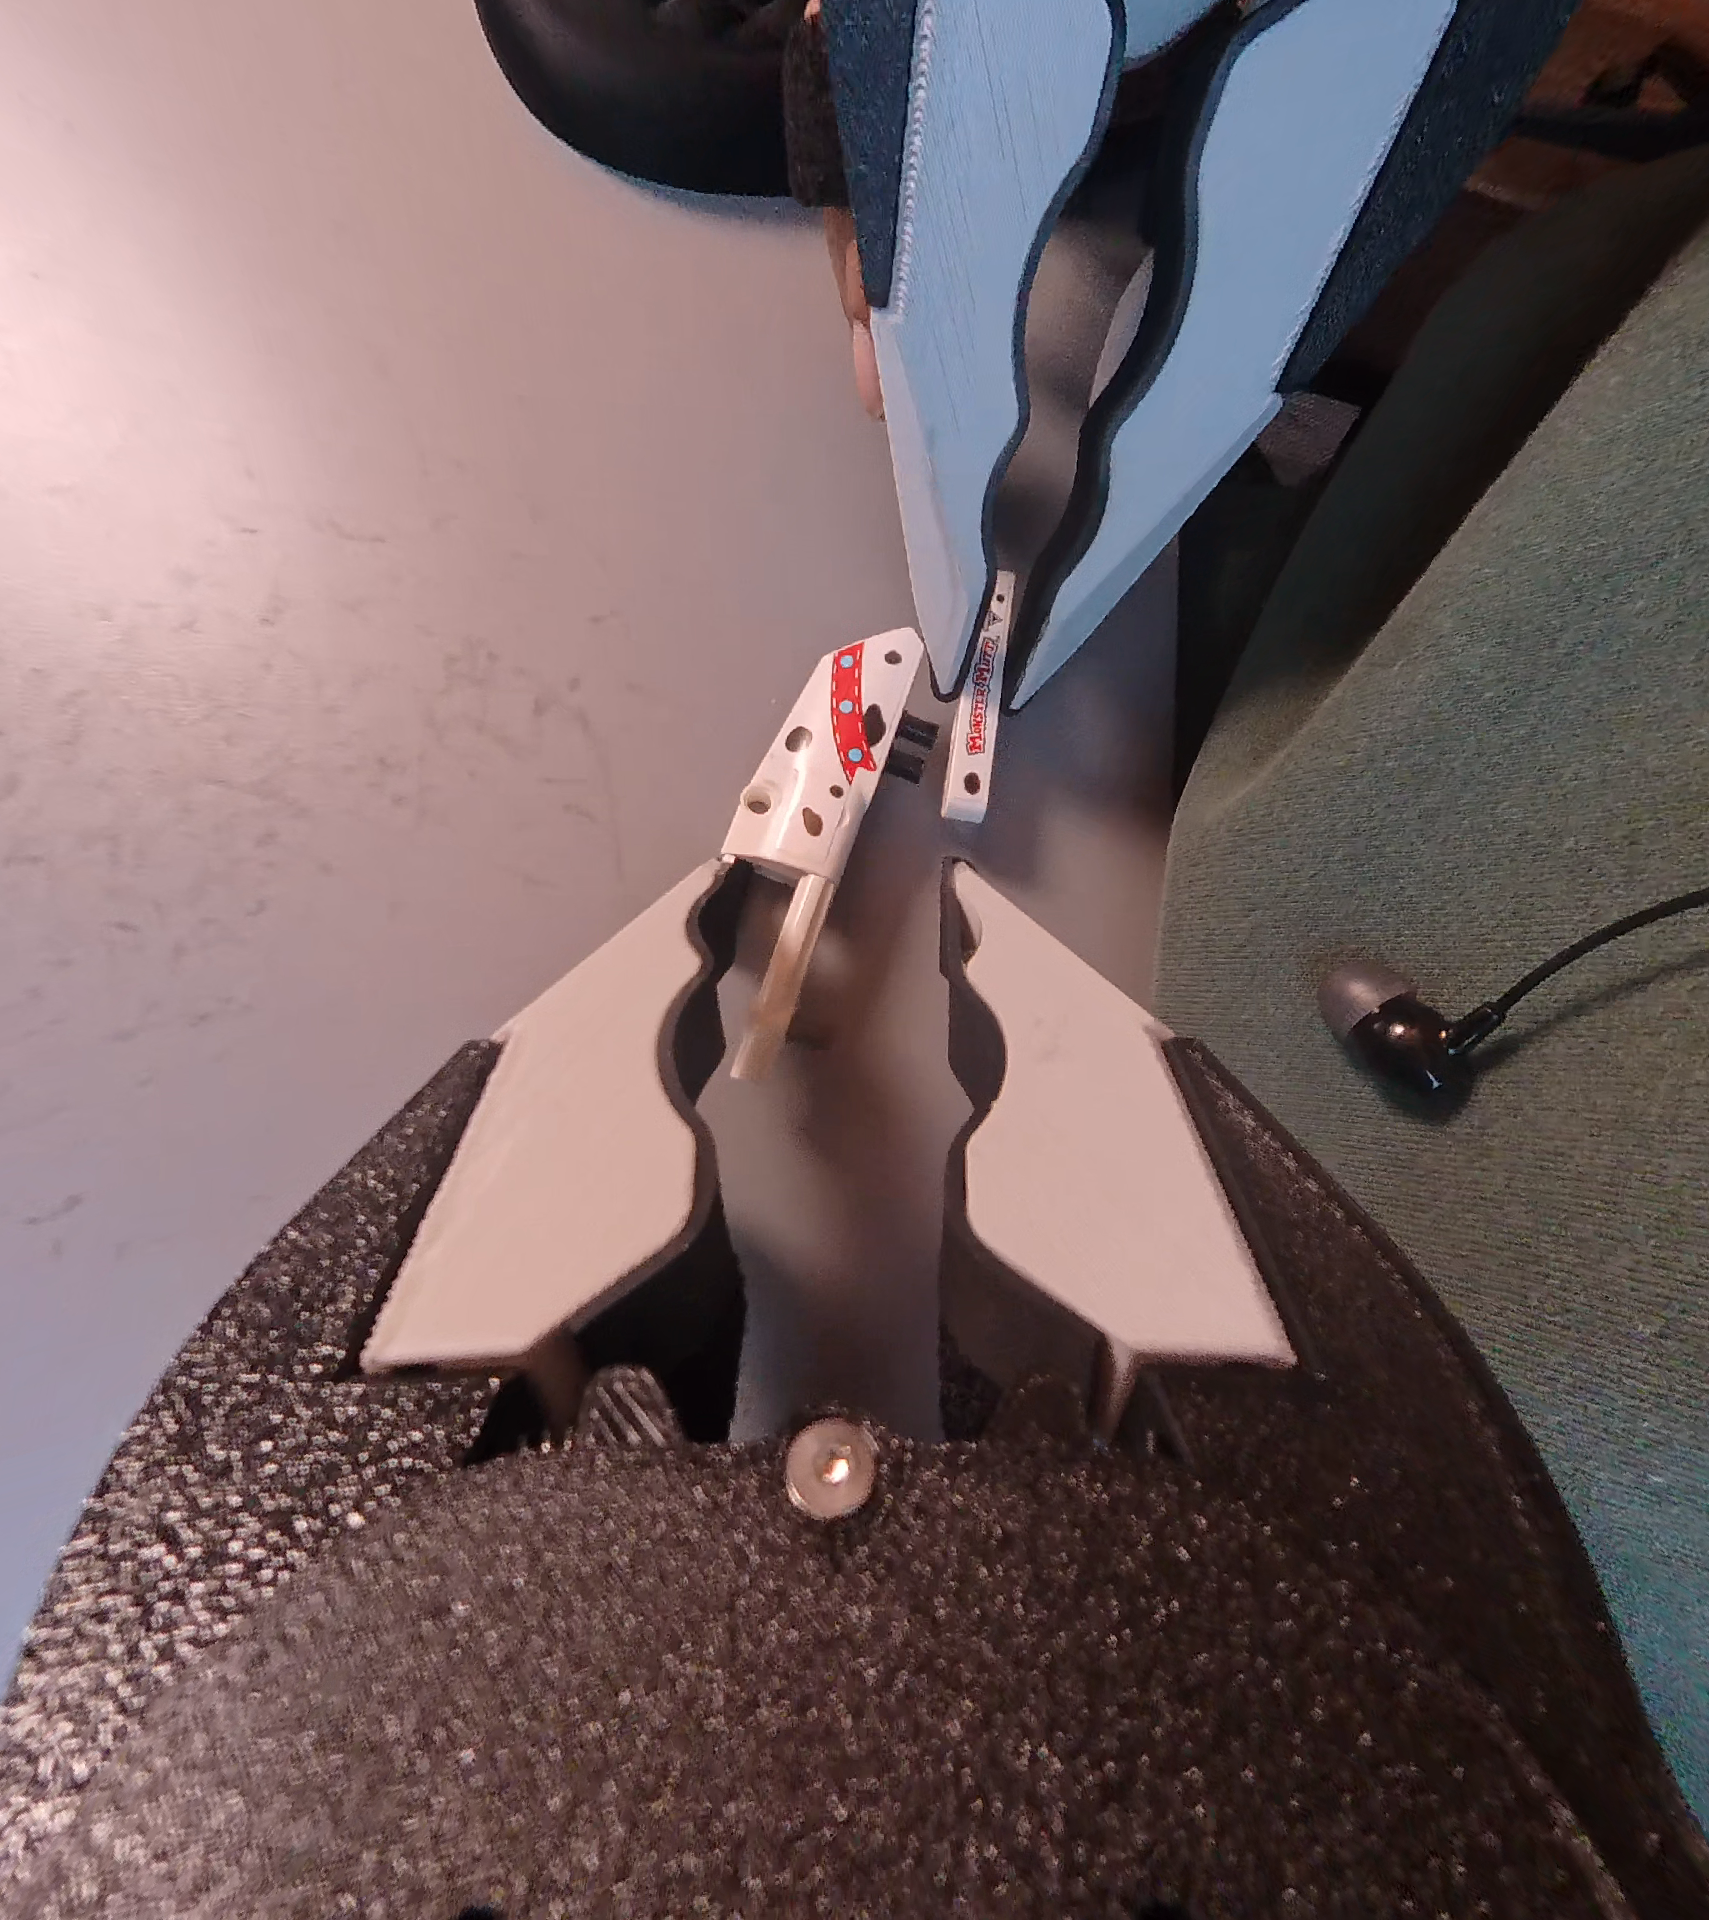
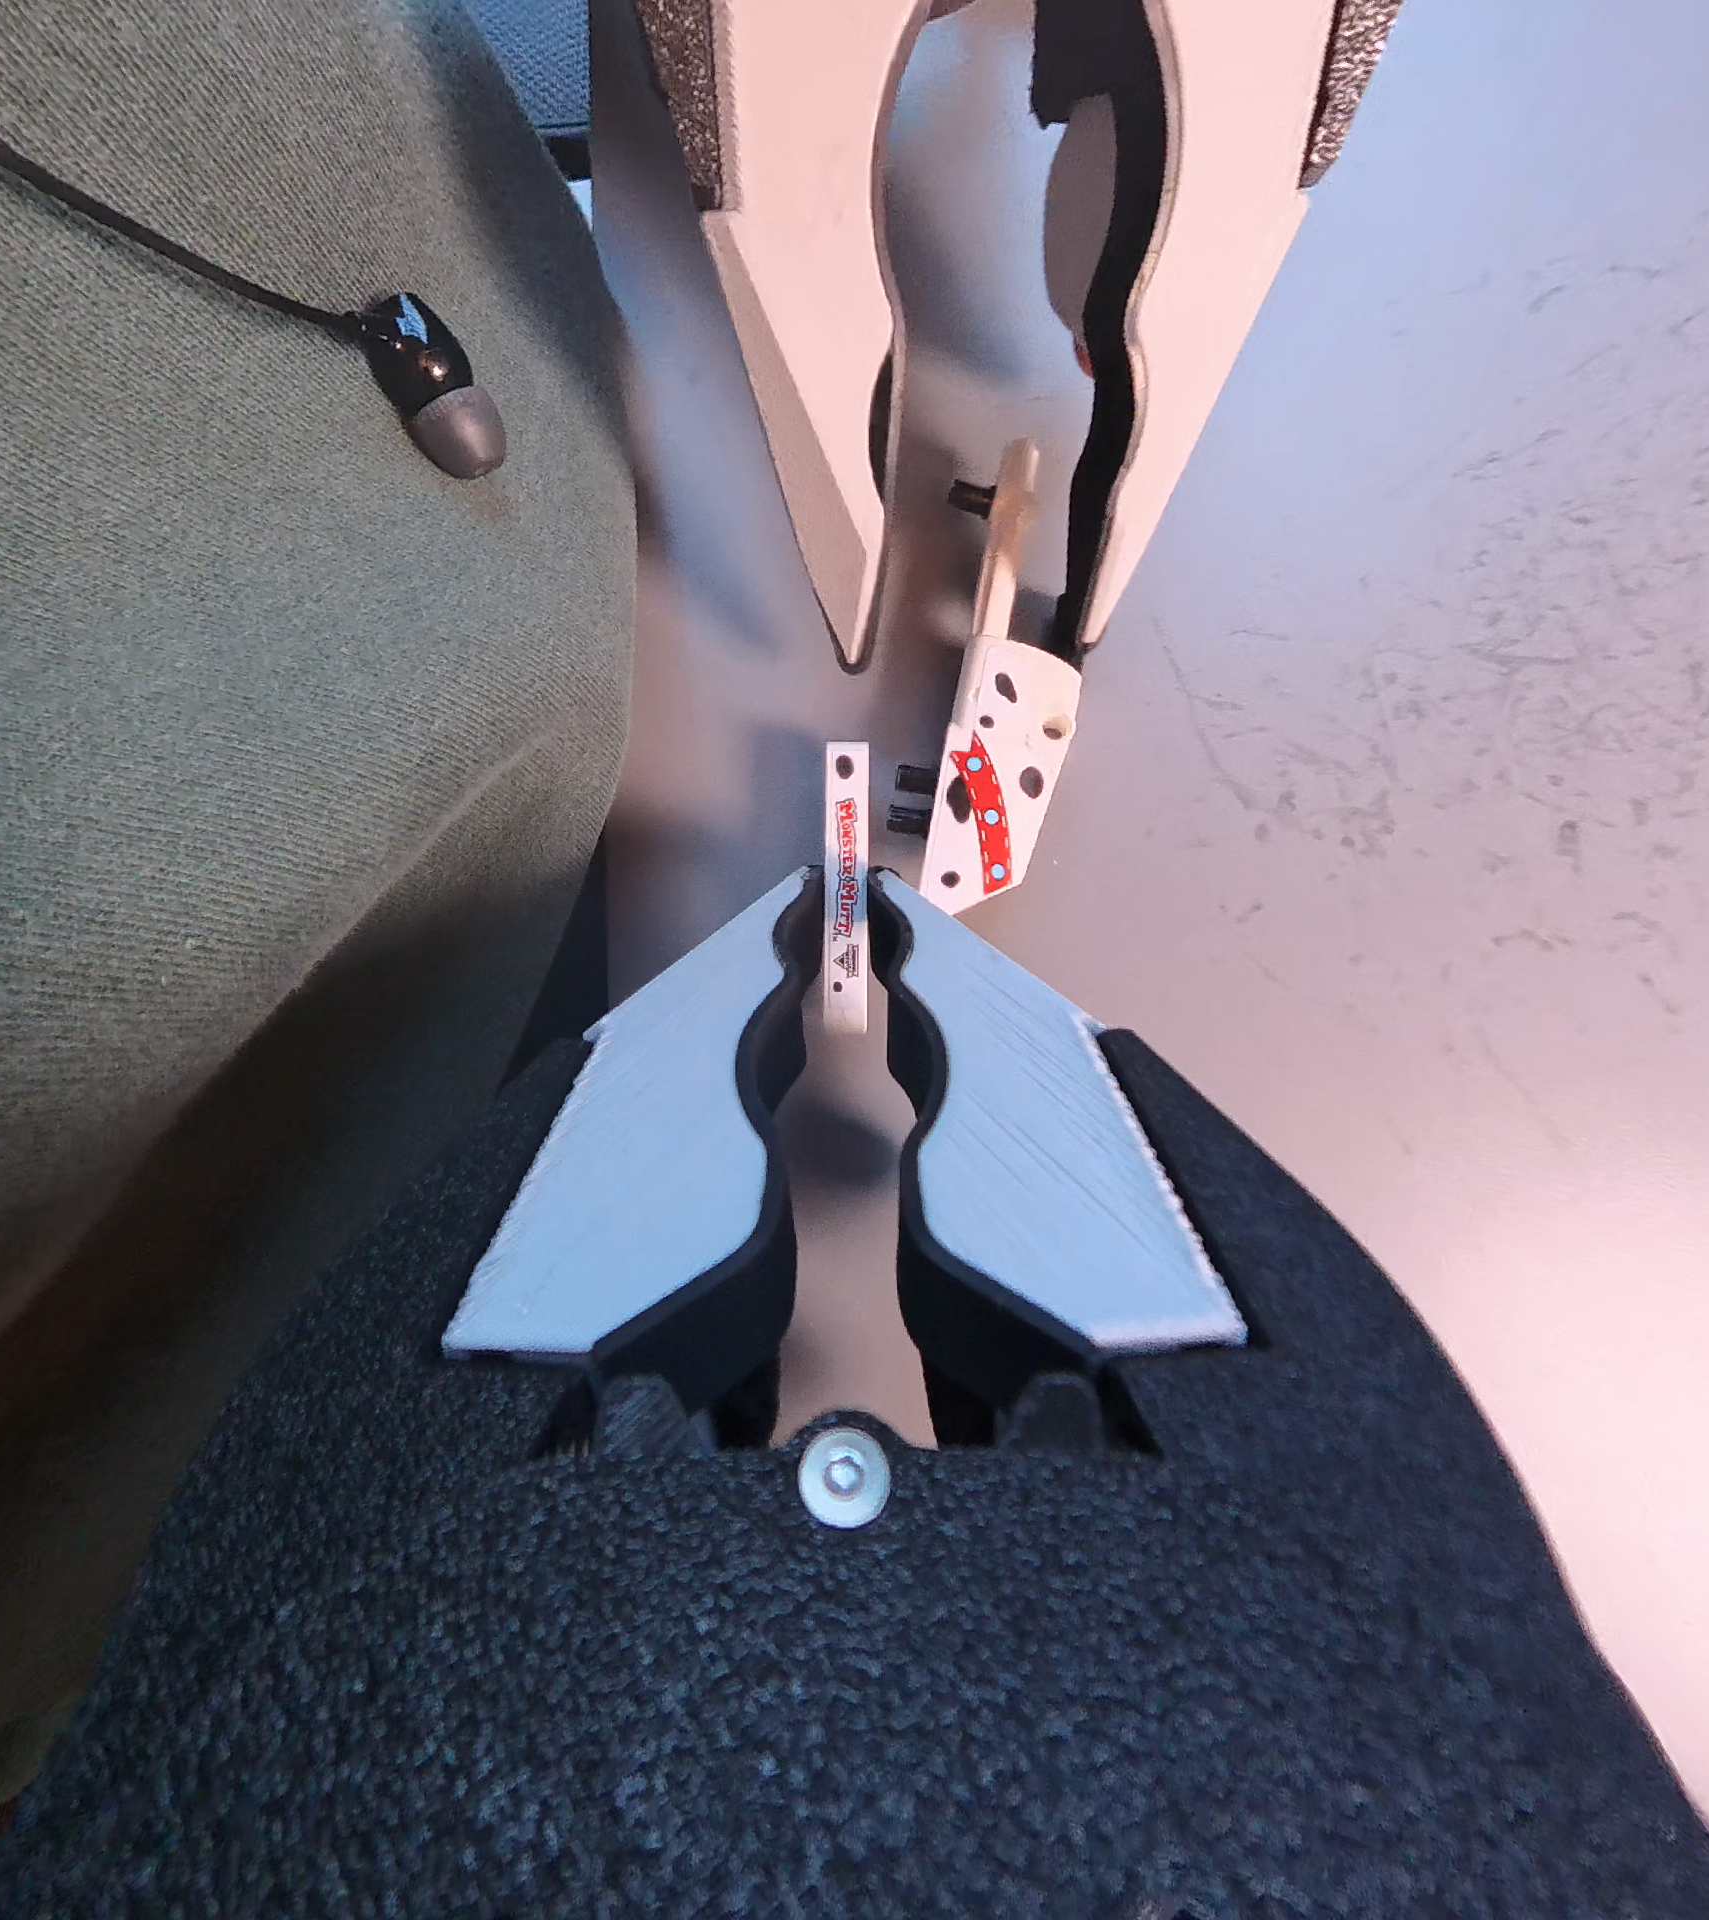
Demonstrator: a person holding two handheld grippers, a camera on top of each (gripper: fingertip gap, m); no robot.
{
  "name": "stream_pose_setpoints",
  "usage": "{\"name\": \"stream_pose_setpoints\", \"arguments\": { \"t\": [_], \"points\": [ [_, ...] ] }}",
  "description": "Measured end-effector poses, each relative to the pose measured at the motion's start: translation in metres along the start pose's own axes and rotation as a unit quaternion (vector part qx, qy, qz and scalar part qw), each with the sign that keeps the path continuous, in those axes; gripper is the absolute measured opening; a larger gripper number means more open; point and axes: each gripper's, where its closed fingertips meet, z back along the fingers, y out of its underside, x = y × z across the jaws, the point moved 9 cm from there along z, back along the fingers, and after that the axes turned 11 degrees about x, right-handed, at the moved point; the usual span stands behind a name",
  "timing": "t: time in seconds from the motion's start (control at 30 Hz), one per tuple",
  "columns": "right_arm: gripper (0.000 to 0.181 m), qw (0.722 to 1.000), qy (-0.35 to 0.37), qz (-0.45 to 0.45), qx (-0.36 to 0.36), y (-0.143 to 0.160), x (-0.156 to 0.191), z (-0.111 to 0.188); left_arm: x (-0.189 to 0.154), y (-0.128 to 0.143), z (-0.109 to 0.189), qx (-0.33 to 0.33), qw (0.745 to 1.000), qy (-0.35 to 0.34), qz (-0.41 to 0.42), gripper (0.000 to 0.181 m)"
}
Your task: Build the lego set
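My left gripper (image 1: 839,868) holds a white spotted panel with a red band (image 1: 819,758) on a grey beam (image 1: 788,977), off the table. The panel lies against the left fingertip; the jaws stand apart and the grip point is hidden. Two black pins (image 1: 907,743) stick out of the panel's side. My right gripper (image 2: 845,878) is shut on a thin white printed tile (image 2: 847,831), held edge-on. The tile sits just beside the pins, a small gap apart. The right gripper (image 1: 980,696) comes in from the top in the left wrist view. The left gripper (image 2: 964,655) and panel (image 2: 1001,779) face me in the right wrist view.
A grey table (image 1: 258,520) lies below both grippers. Green fabric (image 1: 1504,727) borders it on one side, with a black earbud (image 1: 1390,1029) and its cable lying on it. A dark rounded object (image 1: 642,94) sits at the far table edge. About 5 cm separates my left fingertips from my right. It is some 7 cm from my left tips to the black earbud (image 1: 1390,1029). My right wrist view (image 2: 443,369) looks at it from another angle.
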Motion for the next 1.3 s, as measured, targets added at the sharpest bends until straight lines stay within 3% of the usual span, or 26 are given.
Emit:
{"name": "stream_pose_setpoints", "arguments": {
  "t": [0.03, 0.27, 0.5, 1.3],
  "points": [
    [0.007, 1.0, -0.001, -0.002, -0.001, 0.0, 0.0, 0.0, 0.0, 0.0, 0.0, 0.001, 1.0, 0.0, 0.0, 0.039],
    [0.007, 1.0, 0.002, -0.007, -0.003, 0.002, -0.002, 0.0, 0.004, -0.006, 0.01, -0.032, 0.999, -0.015, -0.012, 0.047],
    [0.007, 1.0, 0.005, -0.012, -0.006, 0.002, -0.003, 0.002, 0.0, -0.018, -0.01, -0.024, 0.996, -0.015, -0.079, 0.062],
    [0.007, 1.0, 0.024, -0.008, -0.017, 0.002, -0.006, 0.004, 0.003, -0.016, -0.025, -0.017, 0.993, -0.01, -0.112, 0.039]
  ]
}}
